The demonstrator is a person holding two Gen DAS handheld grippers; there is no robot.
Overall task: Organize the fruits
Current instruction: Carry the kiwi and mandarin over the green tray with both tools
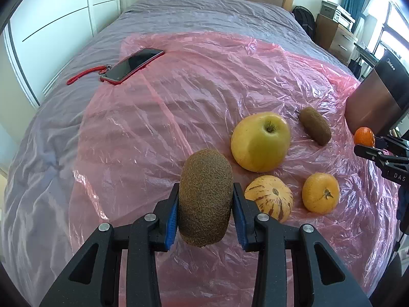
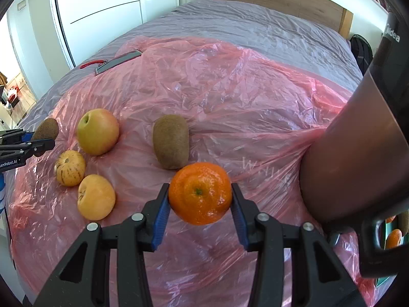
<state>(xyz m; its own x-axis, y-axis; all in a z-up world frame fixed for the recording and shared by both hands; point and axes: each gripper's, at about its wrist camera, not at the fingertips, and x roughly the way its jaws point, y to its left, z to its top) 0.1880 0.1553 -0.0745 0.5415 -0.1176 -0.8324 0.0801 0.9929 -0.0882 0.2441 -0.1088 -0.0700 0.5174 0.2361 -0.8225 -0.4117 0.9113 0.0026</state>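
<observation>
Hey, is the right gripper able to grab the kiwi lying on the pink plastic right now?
Probably not yet: the right gripper is already shut on the tangerine, so its jaws are full. The kiwi on the sheet lies just beyond, with nothing between them, so the path looks free once the tangerine is released.

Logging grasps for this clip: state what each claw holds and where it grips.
Left claw clamps a kiwi across its long sides. Right claw clamps a tangerine across its middle, stem end facing the camera.
</observation>
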